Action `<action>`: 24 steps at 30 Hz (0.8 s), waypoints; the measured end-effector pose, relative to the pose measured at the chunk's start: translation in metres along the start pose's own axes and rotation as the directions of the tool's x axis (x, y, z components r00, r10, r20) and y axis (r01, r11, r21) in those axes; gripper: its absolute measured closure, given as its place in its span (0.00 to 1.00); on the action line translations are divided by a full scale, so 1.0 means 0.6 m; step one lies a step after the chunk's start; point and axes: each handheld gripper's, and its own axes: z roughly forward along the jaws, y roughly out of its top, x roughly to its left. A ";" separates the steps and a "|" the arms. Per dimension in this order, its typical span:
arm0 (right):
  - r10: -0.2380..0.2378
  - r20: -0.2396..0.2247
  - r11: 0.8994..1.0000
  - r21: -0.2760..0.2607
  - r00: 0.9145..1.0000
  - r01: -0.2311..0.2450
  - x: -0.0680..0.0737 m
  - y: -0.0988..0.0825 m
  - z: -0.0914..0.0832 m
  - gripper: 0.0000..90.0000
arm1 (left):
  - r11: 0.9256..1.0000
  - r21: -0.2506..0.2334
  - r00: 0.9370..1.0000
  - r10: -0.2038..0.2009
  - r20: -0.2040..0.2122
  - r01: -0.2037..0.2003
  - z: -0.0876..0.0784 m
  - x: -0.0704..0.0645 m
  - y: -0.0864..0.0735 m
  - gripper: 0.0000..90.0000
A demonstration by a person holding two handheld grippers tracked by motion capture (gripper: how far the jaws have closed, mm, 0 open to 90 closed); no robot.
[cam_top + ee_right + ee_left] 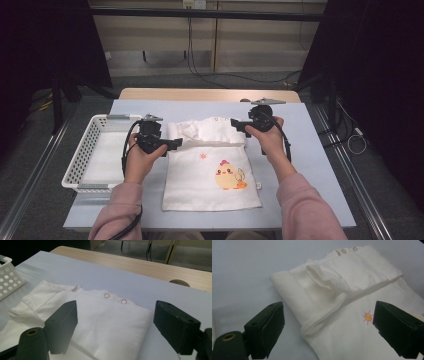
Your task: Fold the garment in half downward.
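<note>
Hovering released, the left hand-held gripper [176,143] and right hand-held gripper [235,123] flank the folded white baby shirt [210,170] between them, jaws gaping.

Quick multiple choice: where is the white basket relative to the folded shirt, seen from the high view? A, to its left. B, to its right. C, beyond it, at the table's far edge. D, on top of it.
A: in the high view the basket sits at the left end of the table, beside the left hand-held gripper, while the shirt lies in the middle.
</note>
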 end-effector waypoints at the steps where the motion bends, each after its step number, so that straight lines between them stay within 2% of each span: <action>1: 0.002 0.005 1.000 0.002 1.000 -0.002 -0.001 -0.001 -0.001 0.22 | 1.000 0.001 1.000 0.000 0.000 0.000 0.000 0.000 0.000 0.12; 11: 0.008 0.012 1.000 0.009 1.000 -0.008 -0.010 -0.009 -0.003 0.21 | 1.000 -0.013 1.000 -0.002 0.009 0.002 -0.001 0.001 0.015 0.11; 15: 0.016 0.020 1.000 0.014 1.000 -0.017 -0.019 -0.012 -0.004 0.20 | 1.000 -0.021 1.000 -0.019 0.006 0.019 0.004 0.005 0.019 0.11; 19: 0.029 0.032 0.999 0.021 0.999 -0.030 -0.027 -0.016 0.000 0.19 | 1.000 -0.012 1.000 -0.018 0.007 0.019 0.011 0.006 0.025 0.11; 24: 0.019 0.036 1.000 0.024 0.999 -0.020 -0.033 -0.018 0.007 0.20 | 0.999 -0.019 1.000 -0.026 0.003 0.026 0.022 0.009 0.032 0.11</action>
